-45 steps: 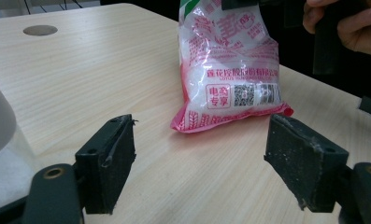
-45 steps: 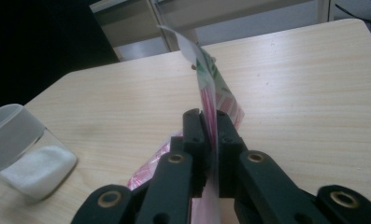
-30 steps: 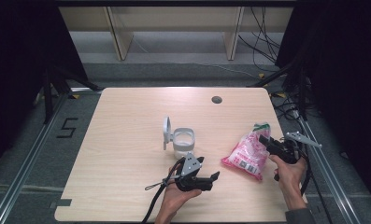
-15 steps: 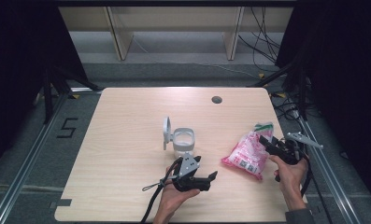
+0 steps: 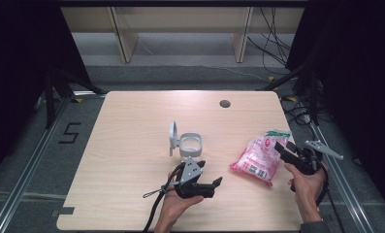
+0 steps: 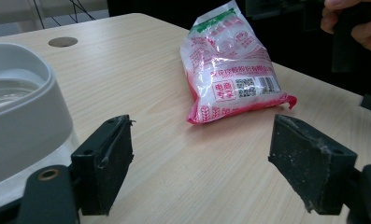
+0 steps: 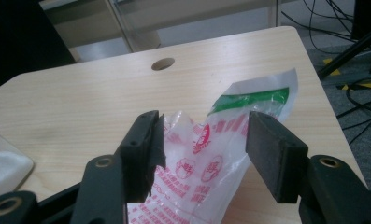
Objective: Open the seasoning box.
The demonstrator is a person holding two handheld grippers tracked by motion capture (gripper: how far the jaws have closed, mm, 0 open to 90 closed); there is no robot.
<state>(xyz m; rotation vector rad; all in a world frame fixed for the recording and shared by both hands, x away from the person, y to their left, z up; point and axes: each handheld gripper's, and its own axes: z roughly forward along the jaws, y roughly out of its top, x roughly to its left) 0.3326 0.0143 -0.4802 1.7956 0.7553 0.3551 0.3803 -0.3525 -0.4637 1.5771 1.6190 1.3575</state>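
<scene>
Now | right hand-held gripper (image 7: 202, 149) opening | bag (image 7: 206, 163) between, seemingly untouched

I see a white lidded container (image 5: 189, 144) standing mid-tabletop (image 5: 132, 126), a round cable hole (image 5: 224, 103) near the far edge.

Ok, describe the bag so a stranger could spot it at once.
On the wooden table, look toward its right edge, just ahead of the right gripper. The bag lies there: crinkly plastic, pink and white with a green top, unlike the grey container mid-table.
</scene>
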